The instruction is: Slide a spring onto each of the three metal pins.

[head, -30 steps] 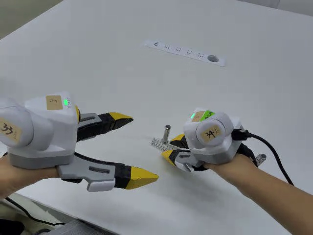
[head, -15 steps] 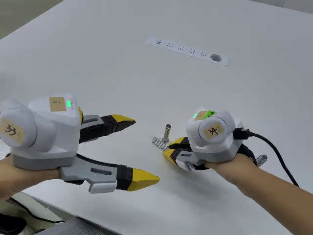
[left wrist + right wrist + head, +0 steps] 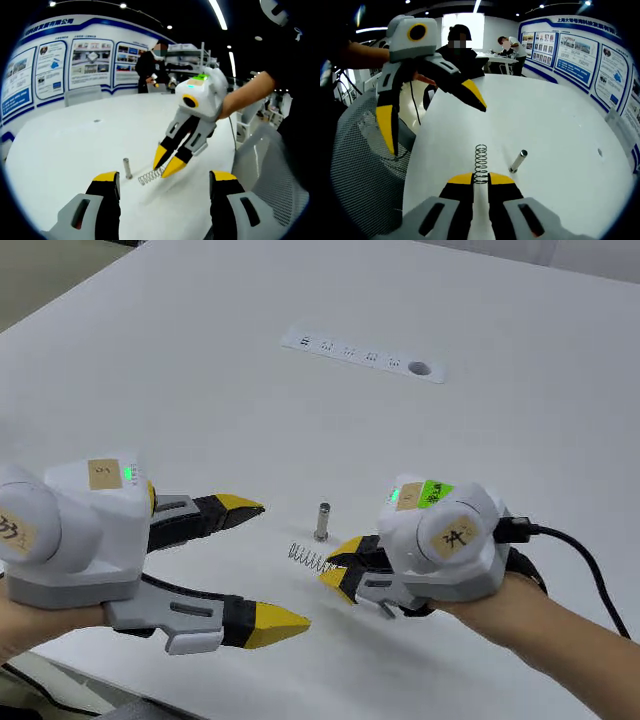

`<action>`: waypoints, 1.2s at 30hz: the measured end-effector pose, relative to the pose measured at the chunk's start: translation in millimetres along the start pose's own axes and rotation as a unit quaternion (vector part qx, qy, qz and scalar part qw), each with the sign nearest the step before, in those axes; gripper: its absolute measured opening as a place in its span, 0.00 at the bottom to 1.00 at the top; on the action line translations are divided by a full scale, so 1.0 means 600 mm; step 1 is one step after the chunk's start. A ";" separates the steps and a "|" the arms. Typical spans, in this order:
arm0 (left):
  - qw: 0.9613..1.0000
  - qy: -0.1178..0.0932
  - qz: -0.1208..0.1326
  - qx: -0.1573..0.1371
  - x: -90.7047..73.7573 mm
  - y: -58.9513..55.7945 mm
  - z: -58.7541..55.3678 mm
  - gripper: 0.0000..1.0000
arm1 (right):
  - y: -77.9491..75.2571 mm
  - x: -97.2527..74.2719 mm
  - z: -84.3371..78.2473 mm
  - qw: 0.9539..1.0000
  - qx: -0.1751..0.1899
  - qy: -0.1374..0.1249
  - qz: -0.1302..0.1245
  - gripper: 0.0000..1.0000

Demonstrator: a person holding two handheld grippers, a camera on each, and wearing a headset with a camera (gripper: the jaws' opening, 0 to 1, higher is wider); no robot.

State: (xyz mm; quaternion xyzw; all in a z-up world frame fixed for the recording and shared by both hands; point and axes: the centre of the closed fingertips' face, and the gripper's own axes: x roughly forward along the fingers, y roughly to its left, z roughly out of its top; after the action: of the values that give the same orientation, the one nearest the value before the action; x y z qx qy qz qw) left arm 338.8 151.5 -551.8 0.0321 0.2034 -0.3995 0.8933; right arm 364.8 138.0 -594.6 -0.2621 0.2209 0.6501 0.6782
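The yellow fingers [image 3: 462, 179] of the right gripper [image 3: 338, 565] are pinched tight on one end of a spring [image 3: 308, 558]. The rest of the spring sticks out sideways, low over the white counter [image 3: 200, 370]. A small metal pin [image 3: 323, 521] stands up just beside it. The left gripper [image 3: 282, 562] hovers near, its fingers [image 3: 268, 617] spread wide with nothing in them. A power strip [image 3: 365, 353] lies far back.
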 end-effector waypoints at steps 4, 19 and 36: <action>1.000 0.000 -0.015 0.019 0.006 -0.010 0.012 0.68 | 0.014 -0.047 0.019 1.000 -0.019 -0.012 0.015 0.11; 0.993 0.008 -0.096 0.062 0.035 -0.072 0.034 0.26 | 0.064 -0.105 0.032 0.992 -0.112 -0.019 0.060 0.11; 0.985 0.039 -0.129 0.109 0.034 -0.097 0.033 0.09 | 0.078 -0.117 0.031 0.985 -0.150 -0.018 0.080 0.11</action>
State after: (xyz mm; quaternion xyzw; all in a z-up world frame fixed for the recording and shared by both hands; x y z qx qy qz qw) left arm 315.6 93.4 -535.3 0.1178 0.1955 -0.5294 0.8171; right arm 313.4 97.2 -538.7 -0.3304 0.1284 0.7330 0.5806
